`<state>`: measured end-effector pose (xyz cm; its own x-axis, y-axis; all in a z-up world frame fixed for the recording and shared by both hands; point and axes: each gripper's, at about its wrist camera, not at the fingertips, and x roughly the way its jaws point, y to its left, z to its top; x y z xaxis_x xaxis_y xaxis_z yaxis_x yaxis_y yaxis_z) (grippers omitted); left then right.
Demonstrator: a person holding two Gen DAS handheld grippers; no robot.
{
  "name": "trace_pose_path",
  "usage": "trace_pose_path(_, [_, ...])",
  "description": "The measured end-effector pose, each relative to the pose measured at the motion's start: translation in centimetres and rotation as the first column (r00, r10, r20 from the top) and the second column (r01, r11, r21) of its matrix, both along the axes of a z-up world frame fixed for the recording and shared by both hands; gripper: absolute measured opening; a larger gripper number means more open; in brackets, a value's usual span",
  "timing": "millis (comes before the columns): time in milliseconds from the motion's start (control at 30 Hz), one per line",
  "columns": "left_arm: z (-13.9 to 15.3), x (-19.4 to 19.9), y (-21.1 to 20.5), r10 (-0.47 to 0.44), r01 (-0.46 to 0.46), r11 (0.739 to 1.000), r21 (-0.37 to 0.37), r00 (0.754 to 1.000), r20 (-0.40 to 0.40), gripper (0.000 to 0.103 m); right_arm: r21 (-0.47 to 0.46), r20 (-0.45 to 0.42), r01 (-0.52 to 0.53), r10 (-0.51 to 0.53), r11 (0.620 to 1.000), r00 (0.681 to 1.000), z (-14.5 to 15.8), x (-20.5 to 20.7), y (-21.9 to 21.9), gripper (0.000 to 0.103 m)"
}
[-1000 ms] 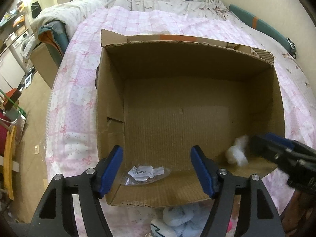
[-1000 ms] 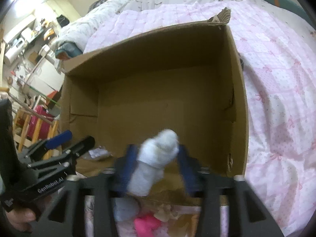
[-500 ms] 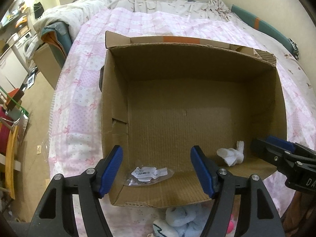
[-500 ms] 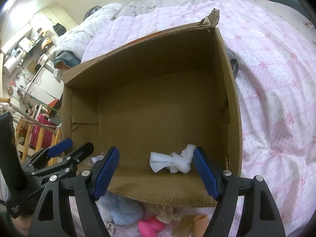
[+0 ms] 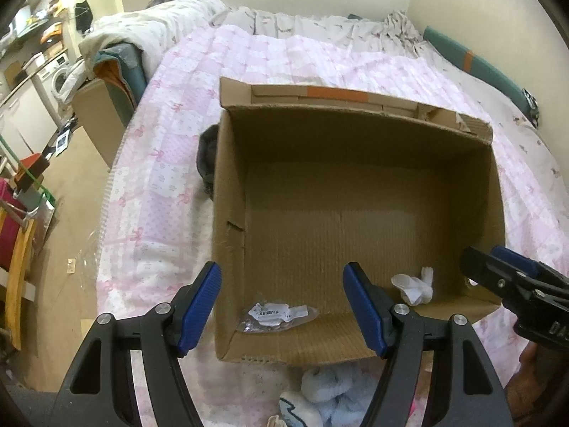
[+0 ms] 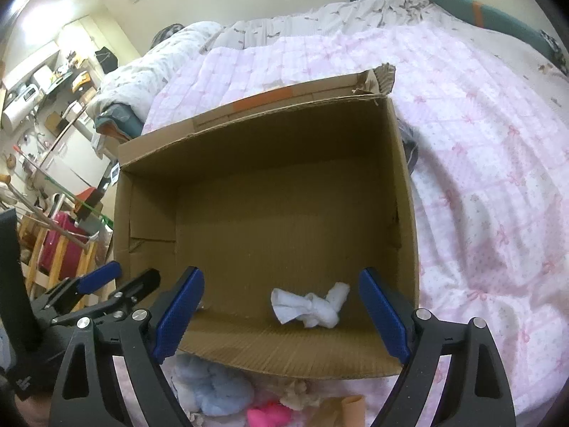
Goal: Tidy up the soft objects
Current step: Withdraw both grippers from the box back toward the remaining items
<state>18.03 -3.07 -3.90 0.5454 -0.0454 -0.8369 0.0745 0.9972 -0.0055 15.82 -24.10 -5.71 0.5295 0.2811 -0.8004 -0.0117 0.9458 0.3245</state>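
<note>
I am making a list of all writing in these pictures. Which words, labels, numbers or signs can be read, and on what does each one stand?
"DA": white letters on the right gripper body, cut off by the picture edge.
Barcode and small print on the white label of the plastic bag in the cardboard box: too small to read.
Pale marking on the left gripper body: blurred, unreadable.

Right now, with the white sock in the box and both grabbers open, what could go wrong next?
1. The cardboard box sits on a soft pink quilt, so a bump could tip or slide it.
2. The fluffy blue toy and pink toy lie close under the box's near wall, so reaching for them might knock it.
3. The plastic packet could get scooped up with the white sock.
</note>
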Motion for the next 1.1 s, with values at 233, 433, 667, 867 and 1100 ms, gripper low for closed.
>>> trace_pose_path(233, [1.3, -1.1, 0.8, 0.003, -0.003, 1.000, 0.009, 1.000, 0.002, 0.068, -0.002, 0.009, 0.009, -0.009, 1.000, 1.000, 0.6, -1.0, -0.6, 0.094])
trace_pose_path(433, [2.4, -2.7, 2.4, 0.039, -0.039, 0.999, -0.004, 0.999, 0.023, 0.068, -0.006, 0.045, 0.015, -0.015, 1.000, 0.999, 1.9, -2.6, -1.5, 0.094])
trace_pose_path(667, [2.8, -4.9, 3.2, 0.051, -0.051, 0.999, 0.007, 0.998, 0.028, 0.068, -0.005, 0.051, 0.029, -0.029, 1.000, 0.998, 2.3, -4.4, -1.9, 0.094])
trace_pose_path(867, [2.8, -6.6, 3.6, 0.060, -0.060, 0.998, 0.018, 0.998, 0.028, 0.068, -0.008, 0.048, 0.020, -0.020, 1.000, 0.999, 2.4, -6.1, -1.8, 0.094])
trace_pose_path(1100, [2.2, -8.1, 3.9, 0.067, -0.067, 0.997, 0.034, 0.998, 0.011, 0.068, -0.012, 0.036, 0.015, -0.015, 1.000, 0.999, 2.2, -7.7, -1.9, 0.094])
